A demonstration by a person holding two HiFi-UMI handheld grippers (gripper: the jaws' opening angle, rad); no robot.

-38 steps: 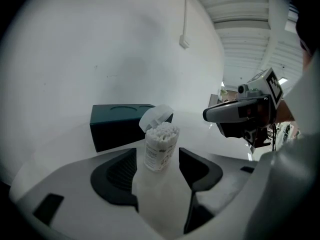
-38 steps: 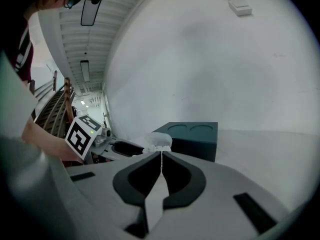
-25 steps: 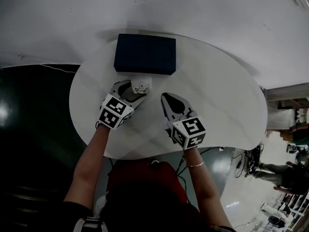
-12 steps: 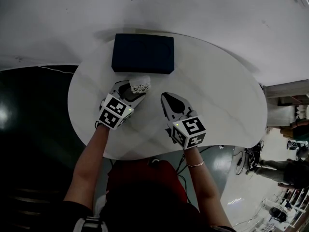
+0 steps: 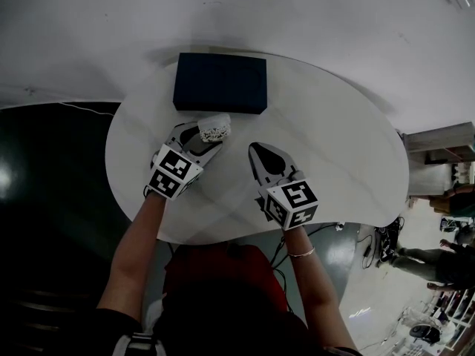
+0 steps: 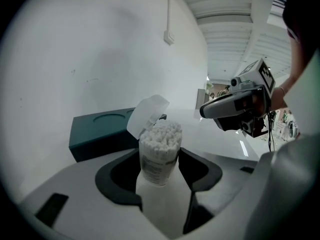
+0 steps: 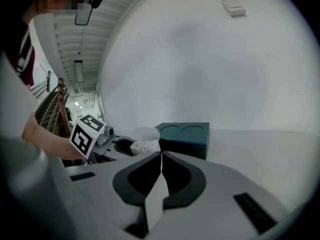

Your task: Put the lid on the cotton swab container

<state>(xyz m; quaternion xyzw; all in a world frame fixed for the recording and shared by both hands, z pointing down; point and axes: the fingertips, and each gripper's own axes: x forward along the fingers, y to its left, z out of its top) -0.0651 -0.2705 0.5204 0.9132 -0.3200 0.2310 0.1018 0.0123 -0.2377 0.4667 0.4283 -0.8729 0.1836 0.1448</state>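
A clear cotton swab container (image 6: pixel 159 156), packed with white swabs, stands tilted between the jaws of my left gripper (image 6: pixel 161 170), which is shut on it. Its hinged translucent lid (image 6: pixel 146 115) stands flipped open behind the swabs. From the head view the container (image 5: pixel 215 130) sits at the tip of the left gripper (image 5: pixel 206 141), close to the dark box. My right gripper (image 5: pixel 259 153) hovers to the right of it, jaws shut with nothing between them. In the right gripper view the container (image 7: pixel 145 145) shows at left, beyond the shut right gripper (image 7: pixel 161 154).
A dark teal box (image 5: pixel 220 83) with two round recesses lies at the back of the white oval table (image 5: pixel 349 162). The table's front edge is near my body. People stand far off at lower right.
The left gripper with the container has shifted very slightly; the right gripper has stayed in place. Nothing was taken or let go.
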